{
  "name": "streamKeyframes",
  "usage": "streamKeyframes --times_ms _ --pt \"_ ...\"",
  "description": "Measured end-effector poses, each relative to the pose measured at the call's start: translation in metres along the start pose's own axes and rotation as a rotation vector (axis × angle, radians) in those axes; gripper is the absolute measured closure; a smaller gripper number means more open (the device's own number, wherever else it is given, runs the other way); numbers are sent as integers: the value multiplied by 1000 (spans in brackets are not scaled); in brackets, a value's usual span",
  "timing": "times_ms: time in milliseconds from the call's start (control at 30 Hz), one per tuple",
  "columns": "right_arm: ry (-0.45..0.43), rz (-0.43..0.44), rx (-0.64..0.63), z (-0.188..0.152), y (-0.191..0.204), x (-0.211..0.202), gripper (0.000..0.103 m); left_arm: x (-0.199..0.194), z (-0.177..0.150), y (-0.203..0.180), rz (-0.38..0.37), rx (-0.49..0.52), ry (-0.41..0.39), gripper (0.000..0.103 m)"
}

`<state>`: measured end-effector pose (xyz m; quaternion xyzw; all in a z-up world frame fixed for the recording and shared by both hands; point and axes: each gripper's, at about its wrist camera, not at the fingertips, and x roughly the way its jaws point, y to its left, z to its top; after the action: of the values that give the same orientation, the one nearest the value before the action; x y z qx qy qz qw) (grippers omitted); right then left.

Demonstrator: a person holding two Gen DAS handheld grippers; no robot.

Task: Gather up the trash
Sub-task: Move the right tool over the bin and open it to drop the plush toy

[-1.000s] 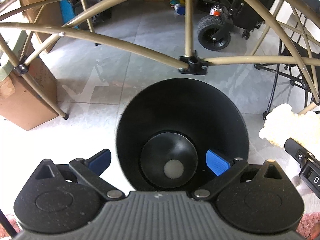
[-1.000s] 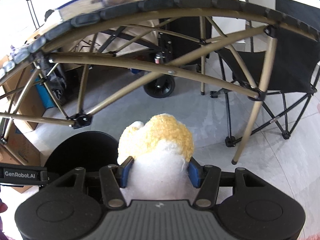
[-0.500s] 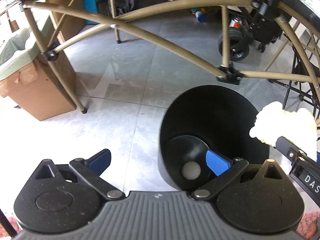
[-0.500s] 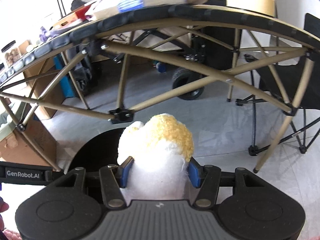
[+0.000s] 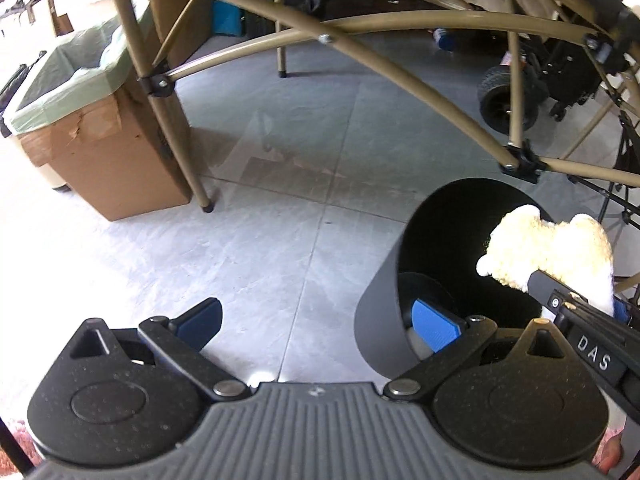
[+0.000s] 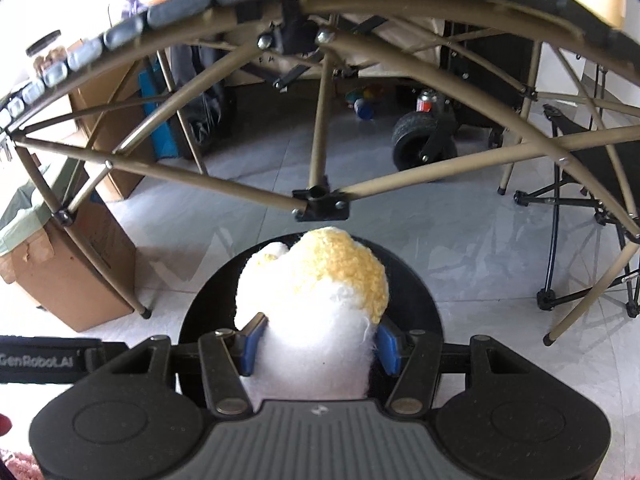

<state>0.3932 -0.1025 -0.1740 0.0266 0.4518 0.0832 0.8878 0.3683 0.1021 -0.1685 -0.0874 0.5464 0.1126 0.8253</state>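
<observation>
Fluffy white-and-yellow trash [image 6: 312, 300] sits clamped between the right gripper's [image 6: 316, 346] blue pads, directly above the black bin's [image 5: 380, 320] open mouth. Left gripper [image 5: 316, 320] hangs open and empty, its right finger inside the bin's near rim. Table bracket [image 6: 320, 204] stands just beyond the bin's far edge; tiled floor [image 5: 280, 208] left of the bin lies clear.

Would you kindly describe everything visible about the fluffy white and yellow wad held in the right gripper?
The fluffy wad looks like soft, fuzzy fibre, white lower down and pale yellow, nubbly on top, lumpy with a small side bulge. The right gripper is shut on it, blue pads pressing its white lower part from both sides. It hangs over the open mouth of the black bin, not yet released. The left-wrist view shows it beside the bin's far rim; nothing but the pads visibly touches it.
</observation>
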Motion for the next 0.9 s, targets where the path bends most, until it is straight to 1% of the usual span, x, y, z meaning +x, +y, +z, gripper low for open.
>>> streamKeyframes --times_ms 167,300,700,767,800,833,867,900 --pt "64 -5 -5 4 7 19 48 8 0 12 20 -28 22 0" --pt "98 -4 -12 3 12 27 48 13 0 19 29 -42 38 0" --pt "138 -7 -2 5 11 36 47 18 -2 24 42 -48 52 0" --pt "145 -6 3 6 11 38 44 19 -3 25 44 -48 54 0" --pt "141 -12 9 6 10 38 42 19 -3 24 45 -48 55 0" --pt "137 -22 13 7 9 37 31 19 -3 24 45 -48 55 0" --pt "130 -35 13 8 8 37 12 19 -2 24 45 -48 56 0" --pt "121 -47 11 8 8 37 6 19 -2 24 45 -48 56 0"
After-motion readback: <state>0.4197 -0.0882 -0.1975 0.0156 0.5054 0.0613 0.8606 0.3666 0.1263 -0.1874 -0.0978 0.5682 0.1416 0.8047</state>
